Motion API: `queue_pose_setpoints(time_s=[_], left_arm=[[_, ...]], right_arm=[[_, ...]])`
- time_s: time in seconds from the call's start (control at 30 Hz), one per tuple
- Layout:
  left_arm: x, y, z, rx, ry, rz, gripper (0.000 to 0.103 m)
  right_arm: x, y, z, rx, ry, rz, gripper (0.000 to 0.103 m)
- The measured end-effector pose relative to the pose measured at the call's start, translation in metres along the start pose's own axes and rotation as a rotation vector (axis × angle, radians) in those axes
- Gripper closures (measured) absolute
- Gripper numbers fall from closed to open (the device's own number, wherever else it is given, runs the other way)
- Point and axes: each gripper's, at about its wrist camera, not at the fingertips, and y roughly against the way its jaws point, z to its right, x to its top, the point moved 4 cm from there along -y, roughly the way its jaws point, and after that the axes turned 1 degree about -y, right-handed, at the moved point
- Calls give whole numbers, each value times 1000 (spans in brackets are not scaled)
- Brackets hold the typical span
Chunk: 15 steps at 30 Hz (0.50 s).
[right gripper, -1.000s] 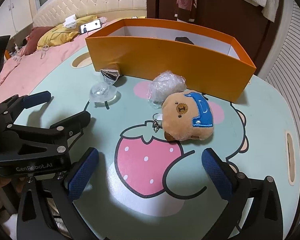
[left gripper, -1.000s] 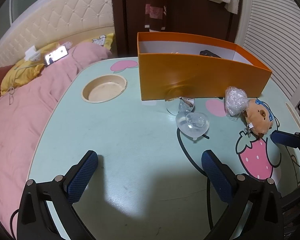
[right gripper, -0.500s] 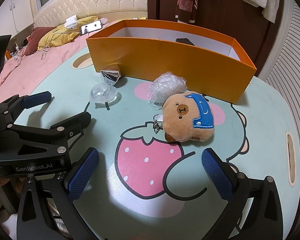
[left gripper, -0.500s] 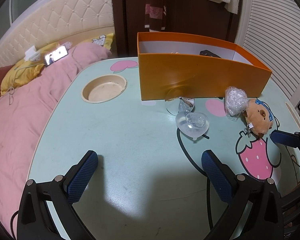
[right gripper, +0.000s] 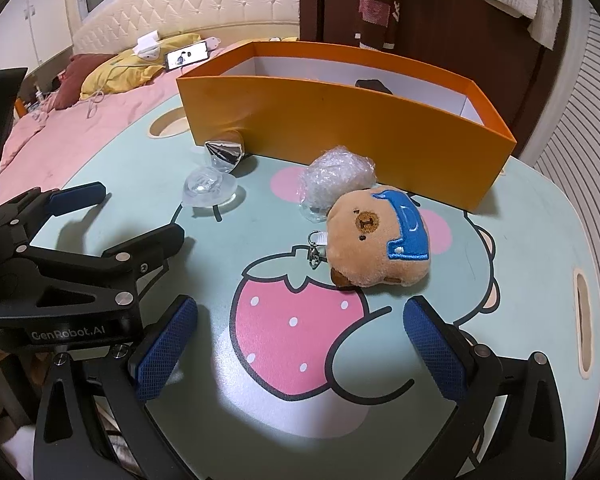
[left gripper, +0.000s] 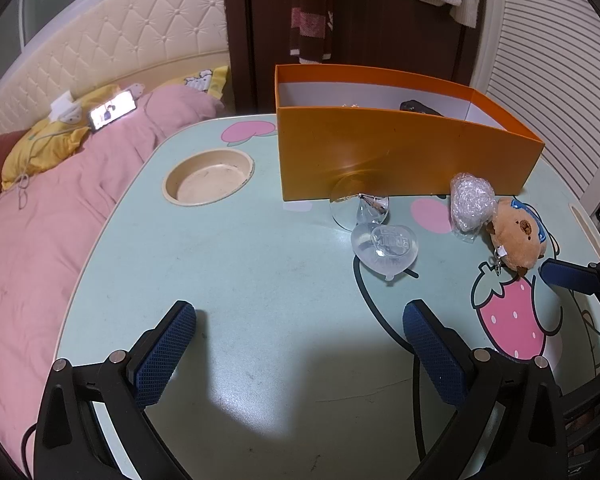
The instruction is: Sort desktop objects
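A brown plush bear keychain (right gripper: 378, 238) with a blue cap lies on the mint table, just ahead of my open, empty right gripper (right gripper: 300, 328). It also shows in the left wrist view (left gripper: 516, 234). A ball of bubble wrap (right gripper: 338, 178) lies behind it. A clear heart-shaped case (left gripper: 384, 248) and a clear cone-shaped piece (left gripper: 358, 206) lie in front of the orange box (left gripper: 400, 156). My left gripper (left gripper: 300, 332) is open and empty, well short of the heart case. A dark object (right gripper: 372, 85) lies inside the box.
The table (left gripper: 240, 260) has a round cup recess (left gripper: 208, 176) at the back left and a slot (right gripper: 582, 300) at the right edge. A bed with pink bedding (left gripper: 40, 216) and a lit phone (left gripper: 112, 110) lies to the left.
My right gripper has moved slightly forward toward the bear. The left gripper has barely moved.
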Motion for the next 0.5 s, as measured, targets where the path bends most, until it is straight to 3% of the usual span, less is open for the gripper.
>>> queue_pose_setpoints(time_s=[0.33,0.5], left_arm=[[11,4,1,-53,17,10,1],[30,-1,14,-61,-37,12,13]], right_arm=[[-1,3,5,-1,-14,13,0],[-2,5,9,-3,-27,17,0]])
